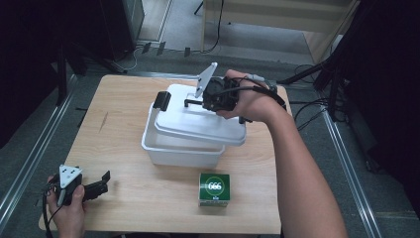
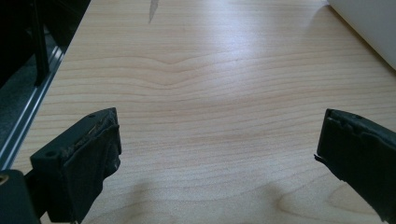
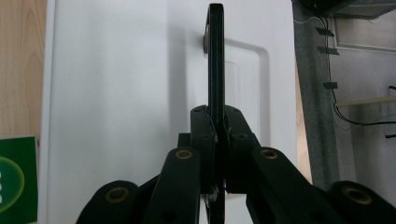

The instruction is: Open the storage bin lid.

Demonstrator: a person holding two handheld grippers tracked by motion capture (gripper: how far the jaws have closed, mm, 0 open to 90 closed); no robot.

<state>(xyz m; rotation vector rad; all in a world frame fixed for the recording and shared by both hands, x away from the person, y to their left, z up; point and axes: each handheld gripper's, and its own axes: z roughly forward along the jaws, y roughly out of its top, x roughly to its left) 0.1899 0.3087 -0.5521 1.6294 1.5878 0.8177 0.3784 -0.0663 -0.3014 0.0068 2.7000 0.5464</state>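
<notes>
A pale wooden table (image 1: 129, 148) carries it all: the white bin (image 1: 181, 151) sits mid-table, and a green box (image 1: 214, 189) rests just in front (near the person's edge), the two slightly apart.

The table (image 1: 133, 198) is smooth, pale wood. The box lid (image 1: 198, 126) is white, smooth plastic. Its handle (image 3: 215, 56) is black plastic.
</notes>
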